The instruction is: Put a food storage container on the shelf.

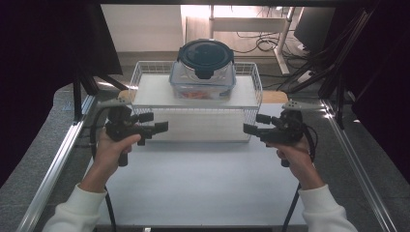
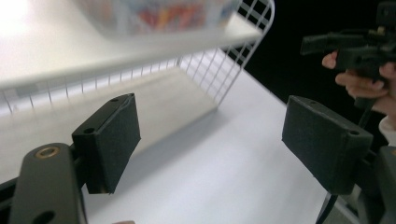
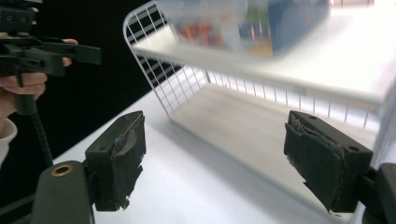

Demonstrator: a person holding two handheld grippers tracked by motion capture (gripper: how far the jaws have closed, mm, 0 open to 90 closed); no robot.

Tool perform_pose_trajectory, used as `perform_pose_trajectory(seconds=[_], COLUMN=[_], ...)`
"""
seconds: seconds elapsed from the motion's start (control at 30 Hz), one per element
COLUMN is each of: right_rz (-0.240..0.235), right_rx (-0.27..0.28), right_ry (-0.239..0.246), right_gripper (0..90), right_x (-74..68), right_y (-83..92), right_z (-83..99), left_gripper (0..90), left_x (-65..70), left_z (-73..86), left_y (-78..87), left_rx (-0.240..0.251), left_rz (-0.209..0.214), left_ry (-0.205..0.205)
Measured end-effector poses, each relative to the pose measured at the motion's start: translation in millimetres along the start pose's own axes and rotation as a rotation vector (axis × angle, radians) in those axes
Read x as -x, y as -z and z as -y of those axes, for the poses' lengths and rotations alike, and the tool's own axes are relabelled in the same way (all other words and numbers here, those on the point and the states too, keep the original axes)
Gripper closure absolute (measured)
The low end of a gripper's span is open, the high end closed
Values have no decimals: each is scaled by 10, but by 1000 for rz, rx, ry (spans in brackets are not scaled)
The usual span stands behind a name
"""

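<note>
A clear food container [image 1: 203, 67] with a dark round lid stands on top of a white wire shelf rack [image 1: 150, 92] at the back of the table; coloured contents show through its wall [image 2: 159, 14] [image 3: 243, 23]. My left gripper [image 1: 155, 122] hovers in front of the rack's left end, jaws wide apart and empty [image 2: 210, 140]. At the rack's right end my right gripper [image 1: 255, 123] mirrors it, open with nothing between its worn pads [image 3: 212, 158]. Both point inward toward each other, below the shelf top. Each gripper view shows the other hand and gripper farther off.
The white table top [image 1: 203, 179] stretches in front of the rack. Metal rails [image 1: 58, 159] run along both table sides. Under the shelf top the rack's lower bay [image 2: 154, 107] is open at the front. Dark curtains, cables and a desk frame lie behind.
</note>
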State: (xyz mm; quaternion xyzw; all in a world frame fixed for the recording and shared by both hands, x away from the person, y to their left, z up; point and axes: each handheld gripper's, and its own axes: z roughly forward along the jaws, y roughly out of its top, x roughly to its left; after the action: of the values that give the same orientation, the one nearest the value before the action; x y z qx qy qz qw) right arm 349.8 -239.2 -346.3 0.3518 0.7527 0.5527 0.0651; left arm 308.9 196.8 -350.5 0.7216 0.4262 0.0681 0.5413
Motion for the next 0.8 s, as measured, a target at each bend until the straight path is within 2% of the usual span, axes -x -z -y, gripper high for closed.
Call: perform_pose_trajectory(seconds=[0.1, 0.2, 0.23, 0.27, 0.3, 0.33, 0.37, 0.4, 0.43, 0.47, 0.53, 0.57, 0.6, 0.63, 0.67, 0.7, 0.8], right_rz=[11, 40, 44, 44, 56, 56, 69, 69, 83, 83, 96, 106, 106, 122, 124, 133, 155], right_rx=[-10, -28, -34, -34, -48, -48, -60, -60, -74, -74, -84, -98, -98, -125, -135, -142, -163], right_ry=[-4, -23, -25, -25, -26, -26, -26, -26, -28, -28, -31, -37, -37, -38, -48, -42, -41], right_gripper=[208, 211, 211, 211, 211, 211, 212, 212, 212, 212, 212, 212, 212, 212, 212, 212, 213], right_x=[30, 87, 98, 98, 109, 109, 118, 118, 127, 127, 137, 147, 147, 167, 169, 182, 206], right_y=[5, 21, 26, 26, 41, 41, 61, 61, 84, 84, 100, 101, 101, 93, 92, 85, 73], right_z=[131, 356, 410, 410, 516, 516, 617, 617, 714, 714, 812, 913, 913, 1020, 1052, 1097, 1177], left_gripper=[181, 187, 187, 187, 188, 191, 191, 191, 191, 191, 191, 191, 192, 191, 191, 191, 191], left_x=[25, 10, 1, 1, -6, -6, -6, -6, -4, -4, -9, -18, -18, -25, -25, -29, -42], left_z=[166, 324, 437, 437, 552, 552, 674, 674, 798, 798, 911, 1010, 1010, 1094, 1094, 1162, 1216], left_y=[-18, -71, -106, -106, -126, -126, -151, -151, -186, -186, -217, -251, -251, -291, -291, -315, -331], left_rx=[-18, -35, -49, -49, -59, -59, -76, -76, -96, -96, -113, -128, -128, -151, -151, -166, -178], left_rz=[-15, -8, -9, -9, -18, -18, -36, -36, -55, -55, -51, -64, -64, -85, -85, -118, -128], left_ry=[-25, -4, 5, 5, 6, 6, -1, -1, -11, -11, -5, 1, 1, -6, -6, -25, -30])
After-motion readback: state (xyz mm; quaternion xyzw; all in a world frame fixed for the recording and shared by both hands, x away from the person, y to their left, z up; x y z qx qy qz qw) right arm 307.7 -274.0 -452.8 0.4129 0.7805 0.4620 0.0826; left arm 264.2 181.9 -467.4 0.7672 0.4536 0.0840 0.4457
